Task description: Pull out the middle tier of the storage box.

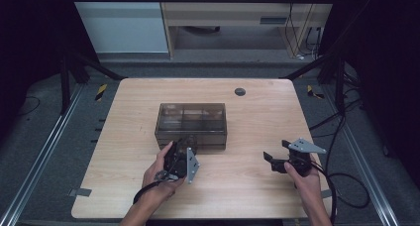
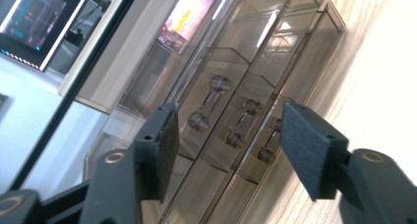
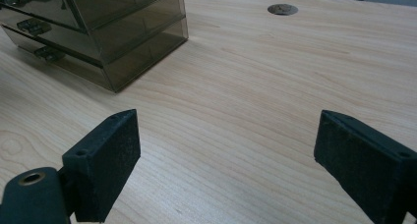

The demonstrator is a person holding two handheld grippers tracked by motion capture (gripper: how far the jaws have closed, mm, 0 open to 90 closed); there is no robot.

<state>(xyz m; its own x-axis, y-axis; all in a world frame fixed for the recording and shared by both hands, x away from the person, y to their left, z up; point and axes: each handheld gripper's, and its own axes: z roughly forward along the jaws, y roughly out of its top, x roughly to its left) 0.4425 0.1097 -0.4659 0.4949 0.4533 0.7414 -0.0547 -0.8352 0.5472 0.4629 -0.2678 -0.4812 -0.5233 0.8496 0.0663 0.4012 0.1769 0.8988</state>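
Observation:
A smoky see-through drawer box (image 1: 190, 124) stands in the middle of the wooden table (image 1: 247, 122). My left gripper (image 1: 185, 147) is rolled on its side and held right up against the box's front. In the left gripper view its jaws (image 2: 228, 135) stand apart, and the bar-shaped drawer handles (image 2: 241, 123) lie in the gap just beyond the pads (image 2: 162, 145); no pad touches a handle. My right gripper (image 1: 277, 150) hovers low over bare wood to the right of the box, its jaws (image 3: 226, 150) wide with nothing between them. A corner of the box (image 3: 123, 32) shows at that view's upper left.
A round grey grommet (image 1: 239, 91) sits in the tabletop behind the box. Black cables (image 1: 346, 186) trail off the table's right side to the floor. Metal frame rails run along both sides of the table.

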